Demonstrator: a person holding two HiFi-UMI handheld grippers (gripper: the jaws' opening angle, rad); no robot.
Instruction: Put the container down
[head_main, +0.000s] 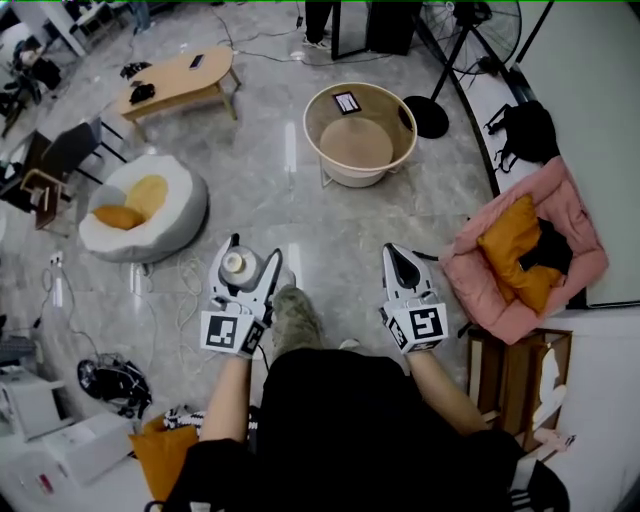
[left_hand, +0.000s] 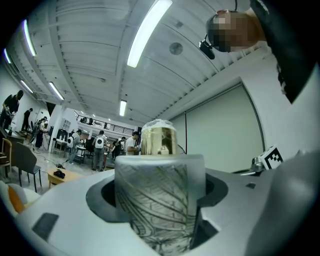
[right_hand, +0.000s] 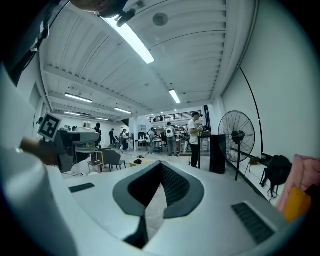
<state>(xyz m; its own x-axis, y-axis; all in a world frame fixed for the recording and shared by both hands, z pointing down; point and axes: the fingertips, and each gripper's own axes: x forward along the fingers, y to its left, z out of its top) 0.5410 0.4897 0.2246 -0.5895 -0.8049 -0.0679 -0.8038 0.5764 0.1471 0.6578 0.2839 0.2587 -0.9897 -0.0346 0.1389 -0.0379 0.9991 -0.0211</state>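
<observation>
Polished grey marble floor (head_main: 300, 210) below. Both forearms are held out in front of the body, pointing forward. Left gripper (head_main: 252, 252): jaws wide, clamped on a frosted cylindrical container (left_hand: 160, 200) with a leaf-vein pattern and gold cap, held off the floor. Right gripper (head_main: 398, 256): jaws pressed together, empty.

A round basket (head_main: 352, 176) stands on the grey floor (head_main: 330, 225), and a low wooden surface (head_main: 175, 80) is to its left. Nearer lies a white beanbag (head_main: 170, 225) with an orange cushion (head_main: 118, 216). At the right are a pink pad (head_main: 578, 225), a black bag (head_main: 525, 128) and a fan's base (head_main: 428, 118).
</observation>
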